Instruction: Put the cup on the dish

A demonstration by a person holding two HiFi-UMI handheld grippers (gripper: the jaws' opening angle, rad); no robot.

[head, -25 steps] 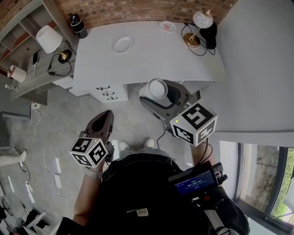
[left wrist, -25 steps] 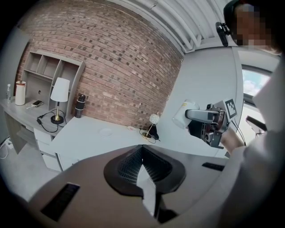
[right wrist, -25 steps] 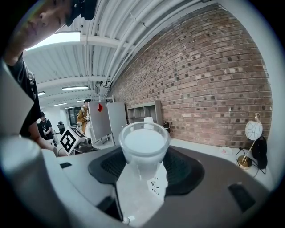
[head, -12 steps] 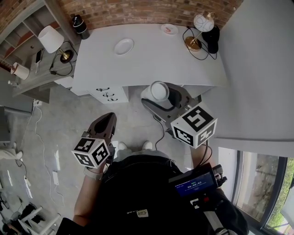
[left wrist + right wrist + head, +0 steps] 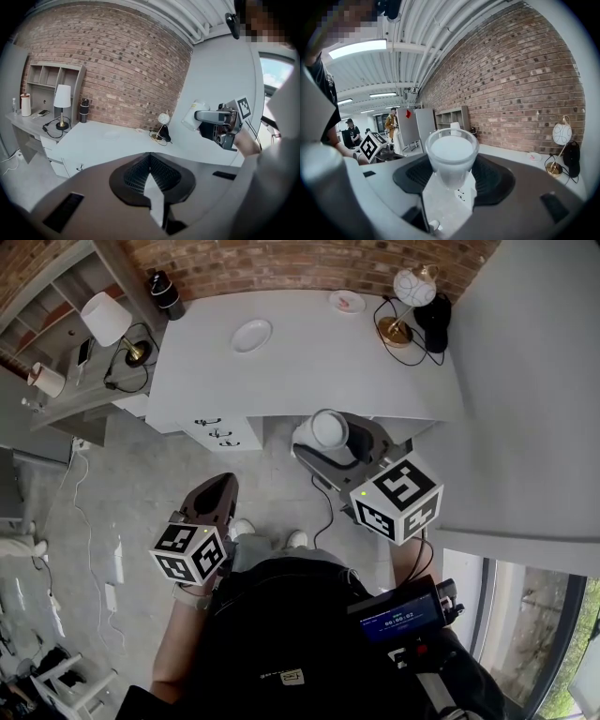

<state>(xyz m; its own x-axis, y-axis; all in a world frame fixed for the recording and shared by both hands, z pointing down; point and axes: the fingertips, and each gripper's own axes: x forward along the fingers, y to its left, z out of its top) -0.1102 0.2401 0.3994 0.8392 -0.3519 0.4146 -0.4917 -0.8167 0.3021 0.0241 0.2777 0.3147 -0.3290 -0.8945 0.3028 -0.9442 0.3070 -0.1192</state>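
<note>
In the head view my right gripper (image 5: pixel 336 439) is shut on a white cup (image 5: pixel 328 428), held upright just before the front edge of the white table (image 5: pixel 309 362). The right gripper view has the cup (image 5: pixel 452 157) between the jaws, its rim toward the camera. A white dish (image 5: pixel 251 335) lies at the table's back left, well apart from the cup. My left gripper (image 5: pixel 217 487) hangs lower left over the floor, jaws together and holding nothing. From the left gripper view (image 5: pixel 150 157) I see the dish (image 5: pixel 111 135) and the cup (image 5: pixel 193 114) held in the right gripper (image 5: pixel 220 123).
A small dish with something pink (image 5: pixel 347 301), a globe lamp (image 5: pixel 411 289) with cable and a black bottle (image 5: pixel 164 293) stand along the brick wall. A side shelf with a white lamp (image 5: pixel 105 320) is at the left. Drawers (image 5: pixel 216 427) sit under the table. People stand far off (image 5: pixel 390 123).
Almost nothing differs: the view and both grippers have drifted slightly, and the cup stays in the right gripper near the table's front edge.
</note>
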